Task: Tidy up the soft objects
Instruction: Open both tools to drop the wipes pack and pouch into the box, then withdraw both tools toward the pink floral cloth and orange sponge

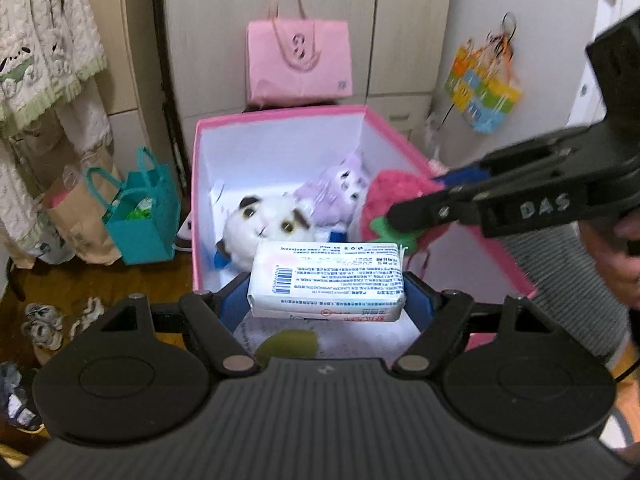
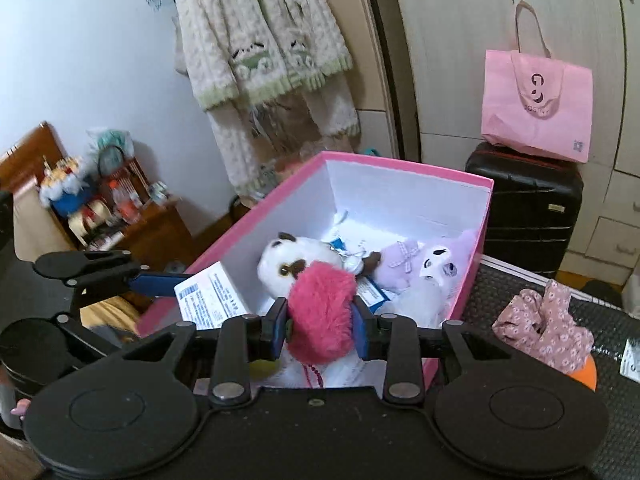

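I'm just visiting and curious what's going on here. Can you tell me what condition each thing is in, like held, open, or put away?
Left gripper: closed on the tissue pack.
Tissue pack: held above the pink box, wrapper sealed.
Right gripper: closed on the pink fluffy toy.
Pink fluffy toy: squeezed, held over the box.
Pink box: open, no lid on.
White plush: lying inside.
Purple plush: lying inside.
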The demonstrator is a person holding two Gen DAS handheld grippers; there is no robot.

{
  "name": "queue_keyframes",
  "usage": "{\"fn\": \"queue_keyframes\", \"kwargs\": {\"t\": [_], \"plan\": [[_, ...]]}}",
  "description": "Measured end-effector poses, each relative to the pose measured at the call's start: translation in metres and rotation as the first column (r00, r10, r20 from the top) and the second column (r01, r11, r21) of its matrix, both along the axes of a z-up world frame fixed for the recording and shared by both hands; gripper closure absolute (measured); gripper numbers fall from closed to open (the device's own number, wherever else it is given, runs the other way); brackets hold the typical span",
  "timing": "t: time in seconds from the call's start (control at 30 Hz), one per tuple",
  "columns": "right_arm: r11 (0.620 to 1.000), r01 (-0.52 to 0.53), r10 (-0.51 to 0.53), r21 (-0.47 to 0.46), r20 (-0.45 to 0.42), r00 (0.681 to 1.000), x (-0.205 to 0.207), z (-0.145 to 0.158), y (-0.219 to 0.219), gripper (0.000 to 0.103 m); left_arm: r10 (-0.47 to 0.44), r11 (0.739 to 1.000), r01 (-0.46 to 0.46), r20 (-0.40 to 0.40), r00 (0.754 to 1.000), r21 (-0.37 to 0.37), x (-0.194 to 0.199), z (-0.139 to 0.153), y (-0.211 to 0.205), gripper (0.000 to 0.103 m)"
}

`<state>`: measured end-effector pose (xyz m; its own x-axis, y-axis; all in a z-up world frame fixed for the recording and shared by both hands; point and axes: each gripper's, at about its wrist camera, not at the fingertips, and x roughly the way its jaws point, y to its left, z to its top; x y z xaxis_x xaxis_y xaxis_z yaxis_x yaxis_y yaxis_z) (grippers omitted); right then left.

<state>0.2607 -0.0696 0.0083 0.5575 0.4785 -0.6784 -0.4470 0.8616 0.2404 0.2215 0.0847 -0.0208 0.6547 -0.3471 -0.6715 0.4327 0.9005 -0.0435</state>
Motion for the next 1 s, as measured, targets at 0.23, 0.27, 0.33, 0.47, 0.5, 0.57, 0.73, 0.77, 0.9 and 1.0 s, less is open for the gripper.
{"fn": "queue_keyframes", "kwargs": {"t": [0.23, 0.27, 0.33, 0.47, 0.5, 0.57, 0.73, 0.77, 0.9, 1.0], "plan": [[0.997, -0.009, 0.014, -0.075, 0.07, 0.997, -0.013, 0.006, -0.004, 0.038, -0.003, 0.994, -0.008, 0.09, 0.996, 0.114, -0.011, 0.001, -0.008, 0.023], [0.998, -0.005, 0.01, -0.066, 0.081, 0.997, -0.019, 0.01, -0.008, 0.035, 0.004, 0.993, -0.016, 0.103, 0.995, 0.118, -0.013, 0.003, -0.008, 0.023], [0.997, 0.008, 0.0, -0.071, 0.104, 0.995, -0.03, 0.017, -0.013, 0.035, 0.004, 0.992, -0.02, 0.131, 0.991, 0.123, -0.021, 0.011, -0.008, 0.022], [0.998, 0.027, -0.02, -0.051, 0.135, 0.991, -0.06, 0.035, -0.032, 0.035, -0.009, 0.993, -0.01, 0.167, 0.986, 0.114, -0.04, 0.033, -0.007, 0.018], [0.998, 0.033, -0.026, -0.048, 0.144, 0.989, -0.071, 0.04, -0.039, 0.035, -0.017, 0.994, -0.003, 0.173, 0.985, 0.111, -0.044, 0.038, -0.007, 0.018], [0.998, 0.045, -0.037, -0.051, 0.157, 0.987, -0.087, 0.047, -0.048, 0.035, -0.045, 0.995, 0.029, 0.17, 0.985, 0.093, -0.055, 0.05, -0.008, 0.017], [0.994, 0.074, -0.059, -0.08, 0.175, 0.983, -0.129, 0.057, -0.076, 0.035, -0.144, 0.989, 0.138, 0.127, 0.981, 0.056, -0.082, 0.069, -0.021, 0.017], [0.993, 0.079, -0.064, -0.084, 0.174, 0.983, -0.135, 0.057, -0.082, 0.035, -0.165, 0.986, 0.16, 0.12, 0.979, 0.053, -0.087, 0.071, -0.026, 0.017], [0.99, 0.112, -0.098, -0.081, 0.161, 0.982, -0.158, 0.057, -0.111, 0.035, -0.255, 0.966, 0.251, 0.096, 0.962, 0.054, -0.108, 0.075, -0.052, 0.017], [0.986, 0.136, -0.12, -0.092, 0.16, 0.98, -0.169, 0.054, -0.128, 0.035, -0.316, 0.948, 0.309, 0.096, 0.944, 0.075, -0.12, 0.072, -0.077, 0.017]]}}
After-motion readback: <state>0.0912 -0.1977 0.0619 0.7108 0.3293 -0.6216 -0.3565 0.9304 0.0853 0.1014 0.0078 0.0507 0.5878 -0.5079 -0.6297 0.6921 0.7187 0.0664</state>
